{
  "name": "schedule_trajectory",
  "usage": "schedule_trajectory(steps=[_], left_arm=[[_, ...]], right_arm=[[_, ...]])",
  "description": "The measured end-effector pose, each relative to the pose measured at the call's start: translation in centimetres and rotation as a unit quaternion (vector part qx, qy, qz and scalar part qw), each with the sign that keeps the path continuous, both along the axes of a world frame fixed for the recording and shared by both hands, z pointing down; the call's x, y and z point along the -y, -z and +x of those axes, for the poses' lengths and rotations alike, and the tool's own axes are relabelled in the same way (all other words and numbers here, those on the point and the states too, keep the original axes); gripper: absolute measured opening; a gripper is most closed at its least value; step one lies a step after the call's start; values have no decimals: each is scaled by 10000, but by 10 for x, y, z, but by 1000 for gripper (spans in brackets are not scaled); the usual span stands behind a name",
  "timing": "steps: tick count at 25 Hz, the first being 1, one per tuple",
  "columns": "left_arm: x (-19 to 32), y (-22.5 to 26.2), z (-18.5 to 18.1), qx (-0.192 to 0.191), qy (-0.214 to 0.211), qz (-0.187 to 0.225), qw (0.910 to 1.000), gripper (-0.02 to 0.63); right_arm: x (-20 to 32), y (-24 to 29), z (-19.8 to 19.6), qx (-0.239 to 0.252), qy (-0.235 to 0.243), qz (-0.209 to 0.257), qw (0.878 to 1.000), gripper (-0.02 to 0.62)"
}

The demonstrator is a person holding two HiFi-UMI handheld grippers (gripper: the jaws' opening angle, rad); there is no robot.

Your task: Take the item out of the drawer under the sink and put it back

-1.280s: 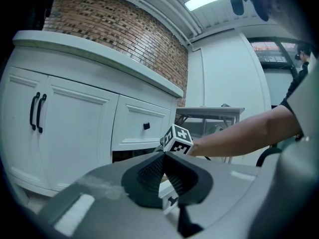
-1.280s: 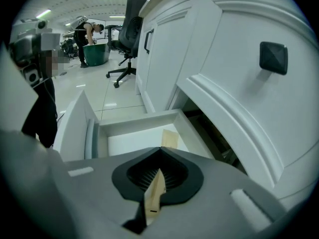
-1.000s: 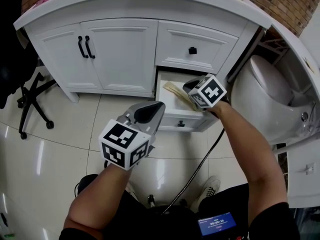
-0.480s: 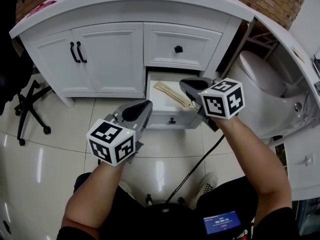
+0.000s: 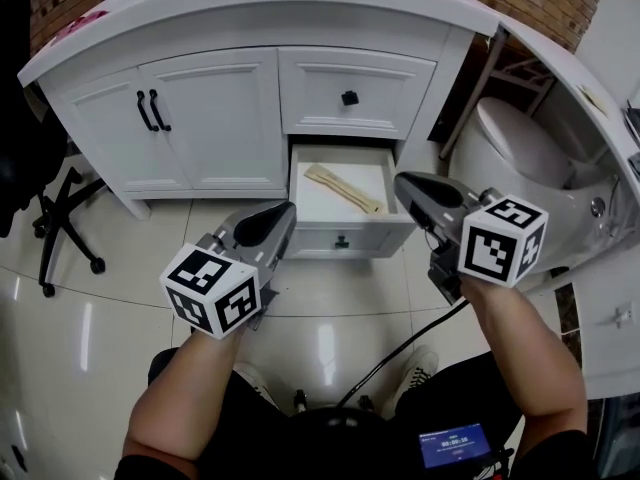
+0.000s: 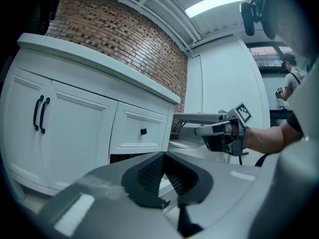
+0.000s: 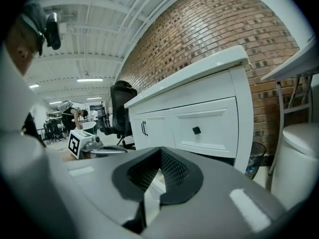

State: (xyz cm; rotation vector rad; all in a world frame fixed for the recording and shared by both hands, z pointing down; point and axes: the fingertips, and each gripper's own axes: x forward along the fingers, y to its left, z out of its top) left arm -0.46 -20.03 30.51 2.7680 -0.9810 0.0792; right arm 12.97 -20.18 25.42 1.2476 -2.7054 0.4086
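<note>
Left gripper (image 5: pixel 266 222), closed and empty, sits at 7 o'clock of the open drawer (image 5: pixel 372 236); right gripper (image 5: pixel 417 190), likewise, at 3 o'clock; wooden stick (image 5: pixel 345 189) inside.

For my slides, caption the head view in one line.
Left gripper and right gripper, both empty, hover before the open drawer, a pale tan item lying inside.

Ahead and left of the jaws of the left gripper (image 5: pixel 266 222) we see two white cabinet doors (image 5: pixel 200 128) with black handles (image 5: pixel 152 110). Farther left, a black office chair (image 5: pixel 50 213) stands on the glossy tiled floor (image 5: pixel 100 308). To the right of the jaws of the right gripper (image 5: pixel 410 190) sits a white toilet (image 5: pixel 520 158). A closed upper drawer front (image 5: pixel 320 88) with a black knob (image 5: pixel 349 97) lies ahead, between both pairs of jaws.
</note>
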Motion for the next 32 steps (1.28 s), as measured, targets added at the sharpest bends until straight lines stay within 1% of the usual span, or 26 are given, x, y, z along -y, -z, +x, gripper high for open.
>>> schedule_trajectory(steps=[3,6,8,12,18,22,26,30,32], left_arm=[[0,0,-2,53,14,34,10000,6],[0,1,-1,105,3,90,9999,6],[0,2,1,136,-14,119,9998,6],[-2,1,5,207,-34,180,9996,6],[-2,0,8,259,-44,210,9994,6],[-4,3,8,246,-35,224,9994,6],[-11,11,6,222,-33,317,9992,6],[-17,10,4,333,-58,323,9989,6],[-21,7,3,414,-66,284,9987,6]], right_arm=[[-11,-9,1,53,-14,20,10000,6],[-16,-25,7,-73,-58,17,10000,6],[-17,-39,13,-195,-107,-59,9997,8],[-18,-57,24,-263,-190,-254,9992,8],[-17,-53,28,-274,-253,-140,9992,8],[-20,-52,25,-269,-225,-156,9993,6],[-27,-43,21,-229,-178,-62,9996,7],[-35,-37,20,-261,-221,23,9994,8],[-37,-38,22,-238,-282,-15,9993,8]])
